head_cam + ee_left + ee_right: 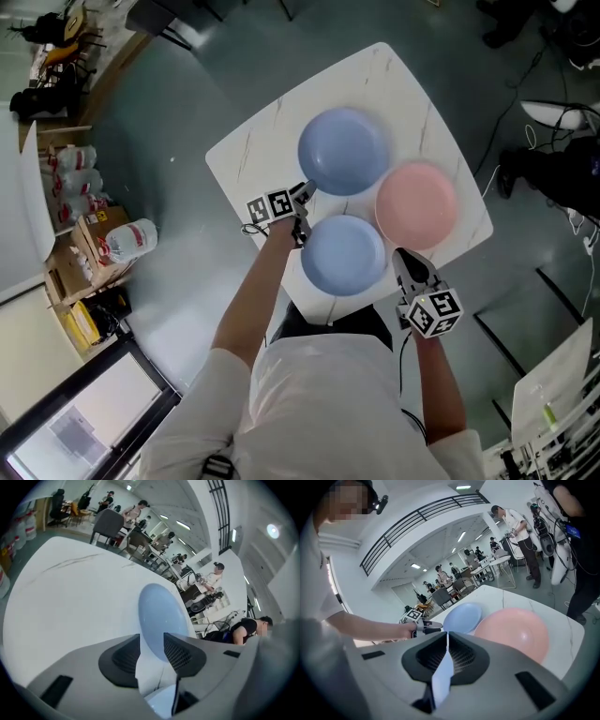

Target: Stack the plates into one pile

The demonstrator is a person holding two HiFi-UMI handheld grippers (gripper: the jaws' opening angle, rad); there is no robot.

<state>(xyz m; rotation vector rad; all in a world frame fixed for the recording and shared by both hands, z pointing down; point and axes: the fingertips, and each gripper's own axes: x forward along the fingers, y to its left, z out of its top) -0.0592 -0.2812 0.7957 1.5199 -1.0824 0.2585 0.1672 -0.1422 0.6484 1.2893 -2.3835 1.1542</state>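
white table is carrying three unstacked plates | far blue plate is lying beside pink plate, near blue plate in front | left gripper is hovering between the blue plates' left rims, jaws standing wide, gripping nothing | right gripper is hanging by the near blue plate, jaws pressed together

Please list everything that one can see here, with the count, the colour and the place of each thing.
table: 1, white with grey veins, centre, on the grey floor.
blue plates: 2, one far, one near, flat on the table, not stacked.
pink plate: 1, right side of the table, beside both blue ones.
bottles: several, white and red, far left, off the table.
left gripper: 1, grey, open, at the near blue plate's left rim.
right gripper: 1, grey, shut, empty, right of the near blue plate.
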